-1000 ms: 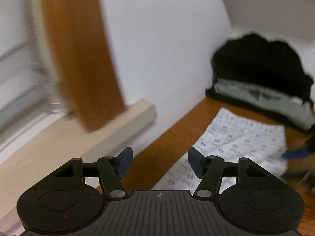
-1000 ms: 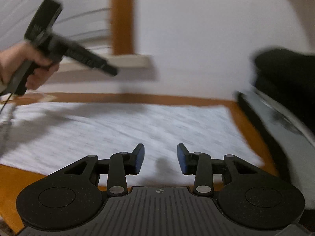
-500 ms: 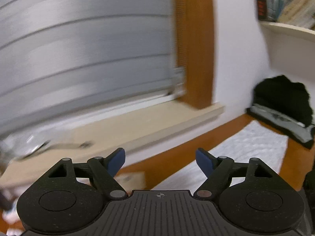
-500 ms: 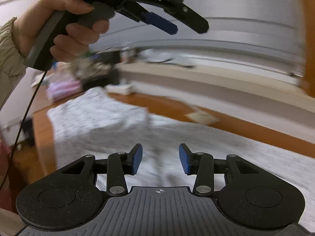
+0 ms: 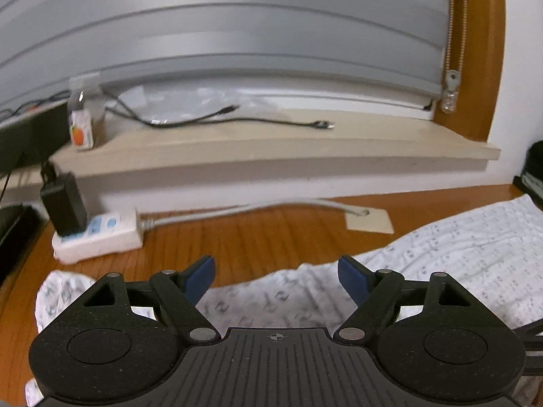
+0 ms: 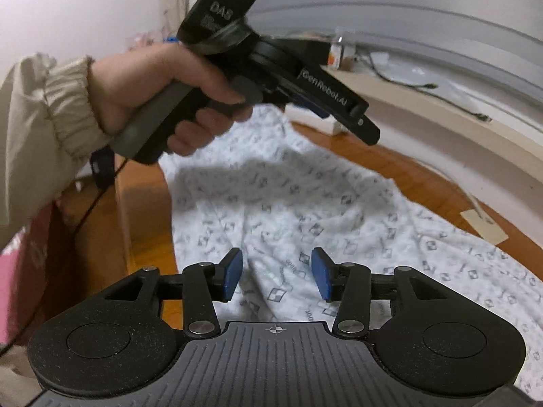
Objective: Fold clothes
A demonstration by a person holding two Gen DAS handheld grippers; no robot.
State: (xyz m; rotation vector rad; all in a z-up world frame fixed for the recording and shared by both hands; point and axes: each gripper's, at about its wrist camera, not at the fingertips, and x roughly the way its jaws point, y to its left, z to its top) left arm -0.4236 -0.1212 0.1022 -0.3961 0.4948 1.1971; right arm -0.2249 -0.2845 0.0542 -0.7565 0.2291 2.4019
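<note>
Left wrist view shows the garment [image 5: 441,254], white with a small grey print, spread flat across the wooden surface [image 5: 254,237] and running from lower left to far right. Right wrist view shows the same garment [image 6: 305,203], rumpled toward its near end, with creases under the right gripper [image 6: 276,276].

Step in hand, as judged: approach to a garment edge before a fold. For a clean result:
- Smooth the rumpled end first.
- Pinch one layer at a corner or hem, both sides level.
- Lift low and carry across evenly, avoiding drag on the power strip [image 5: 98,234] and cable [image 5: 258,208] beside the cloth.

Fingers:
- Left gripper [image 5: 276,279]: fingers wide, just widened further, holding nothing, above the cloth edge, contact not evident. Also visible in the right wrist view, carried by a hand [image 6: 163,91] in a cream sleeve [image 6: 44,129].
- Right gripper: fingers at a moderate gap, holding nothing, cloth visible between them but not pinched.
</note>
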